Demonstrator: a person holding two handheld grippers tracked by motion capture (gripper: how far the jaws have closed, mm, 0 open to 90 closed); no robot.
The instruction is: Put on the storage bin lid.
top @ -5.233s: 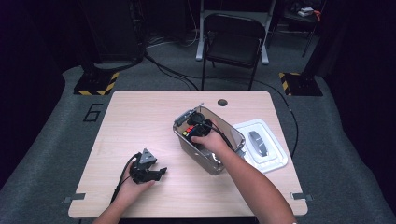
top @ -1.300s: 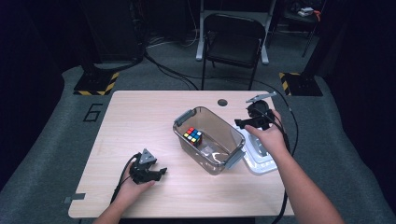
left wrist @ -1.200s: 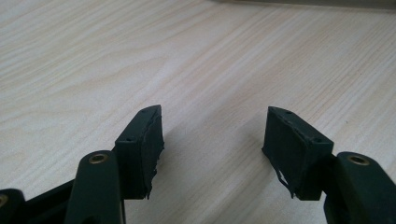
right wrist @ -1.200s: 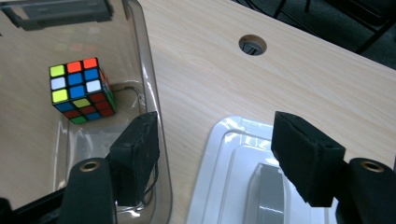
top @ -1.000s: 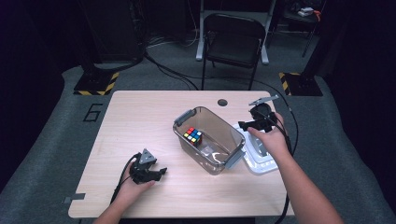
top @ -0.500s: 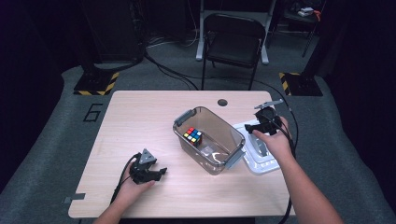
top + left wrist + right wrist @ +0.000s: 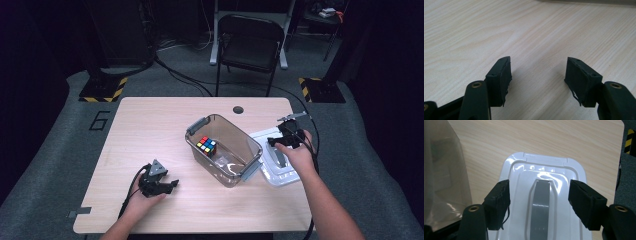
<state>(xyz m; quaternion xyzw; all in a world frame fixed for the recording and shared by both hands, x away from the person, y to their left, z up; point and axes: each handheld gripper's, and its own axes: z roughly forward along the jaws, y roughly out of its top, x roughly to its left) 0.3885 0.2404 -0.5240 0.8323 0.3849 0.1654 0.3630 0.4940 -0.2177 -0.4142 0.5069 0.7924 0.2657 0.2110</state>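
Overhead, right claw hovers over white lid beside bin; its own view shows jaws apart, empty, straddling lid's grey handle. Left claw open, empty, on worktop.

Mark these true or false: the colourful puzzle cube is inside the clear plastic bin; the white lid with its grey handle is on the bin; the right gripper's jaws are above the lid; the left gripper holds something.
1. The colourful puzzle cube lies inside the clear plastic bin. True.
2. The white lid with grey handle is on the bin. False: it lies on the wooden table beside the bin.
3. The right gripper has open jaws above the lid. True.
4. The left gripper holds something. False: its jaws are open with nothing between them.
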